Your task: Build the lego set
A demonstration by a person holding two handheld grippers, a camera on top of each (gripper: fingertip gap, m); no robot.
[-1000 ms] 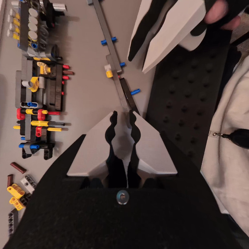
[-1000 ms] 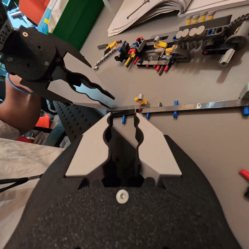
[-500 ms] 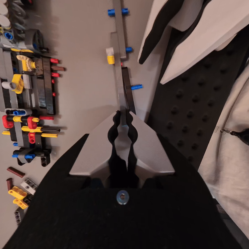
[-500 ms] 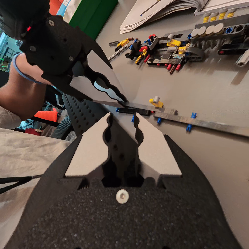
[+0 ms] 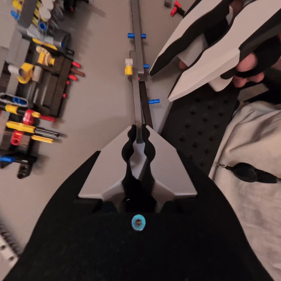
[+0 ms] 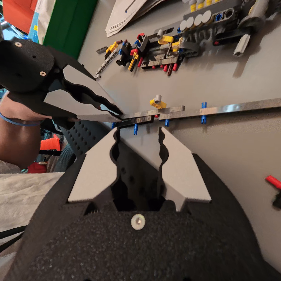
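A long grey beam assembly [image 5: 136, 94] with a black beam [image 5: 145, 104], blue pins [image 5: 153, 101] and a yellow-and-grey connector [image 5: 128, 69] lies on the grey table. My left gripper [image 5: 138, 127] is shut on the near end of the grey beam. In the right wrist view the left gripper [image 6: 120, 116] pinches that end of the beam [image 6: 228, 108] at the table's edge. My right gripper [image 6: 138, 129] is open and empty, just short of the black beam [image 6: 135, 120] and a blue pin [image 6: 135, 129]. It also shows in the left wrist view [image 5: 159, 87], beside the beam.
A large part-built model [image 6: 190, 45] and loose pieces [image 6: 109, 50] lie farther back, with an open instruction booklet [image 6: 129, 15] and a green box [image 6: 68, 22]. A red piece [image 6: 273, 182] lies to the right. A black perforated chair [image 5: 197, 129] sits below the table edge. About 6 cm separates my left fingertips from my right.
My left gripper moved forward and closed on the end of the grey beam. My right gripper opened wider and came closer to the black beam.
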